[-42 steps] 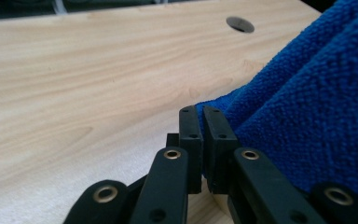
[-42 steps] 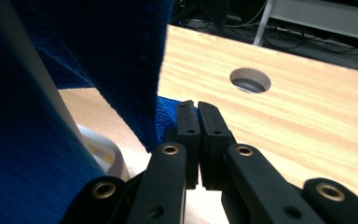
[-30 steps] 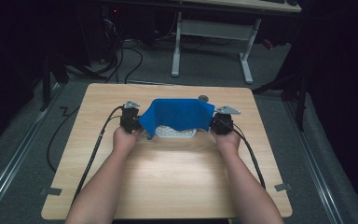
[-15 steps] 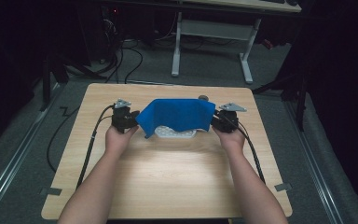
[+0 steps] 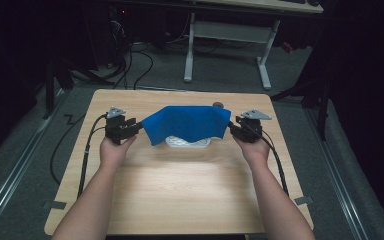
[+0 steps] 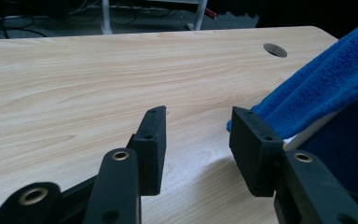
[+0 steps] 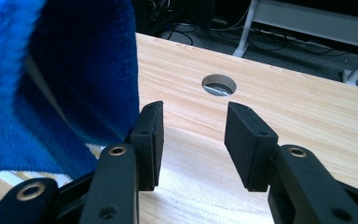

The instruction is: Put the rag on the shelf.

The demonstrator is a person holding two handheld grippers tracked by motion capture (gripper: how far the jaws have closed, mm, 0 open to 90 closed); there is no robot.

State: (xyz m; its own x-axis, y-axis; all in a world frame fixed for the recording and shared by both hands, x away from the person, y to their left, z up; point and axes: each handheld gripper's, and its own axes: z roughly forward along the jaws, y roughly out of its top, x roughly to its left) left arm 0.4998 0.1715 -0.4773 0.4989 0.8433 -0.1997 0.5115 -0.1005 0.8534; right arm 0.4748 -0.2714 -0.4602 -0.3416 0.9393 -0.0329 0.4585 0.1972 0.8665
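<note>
A blue fleece cloth (image 5: 187, 122) lies draped over a low white object (image 5: 187, 143) at the middle of the wooden table (image 5: 180, 195). My left gripper (image 5: 137, 128) sits just off the cloth's left end. Its jaws have just been opening and stand open with nothing between them. In the left gripper view the left gripper (image 6: 198, 140) has the cloth (image 6: 326, 88) just to its right. My right gripper (image 5: 231, 129) is at the cloth's right end, its jaws also just opened and empty. In the right gripper view the right gripper (image 7: 193, 140) has the cloth (image 7: 74, 70) at its left.
A round cable hole (image 5: 218, 105) lies in the tabletop behind the cloth's right end, also seen as the hole (image 7: 219, 85) ahead of my right jaws. Cables (image 5: 86, 150) trail from both grippers toward the near edge. A white desk frame (image 5: 227, 35) stands on the floor beyond.
Both grippers were shut on the cloth's ends a second ago. They have opened, let go and drawn slightly outward. The cloth now rests spread over the white object.
</note>
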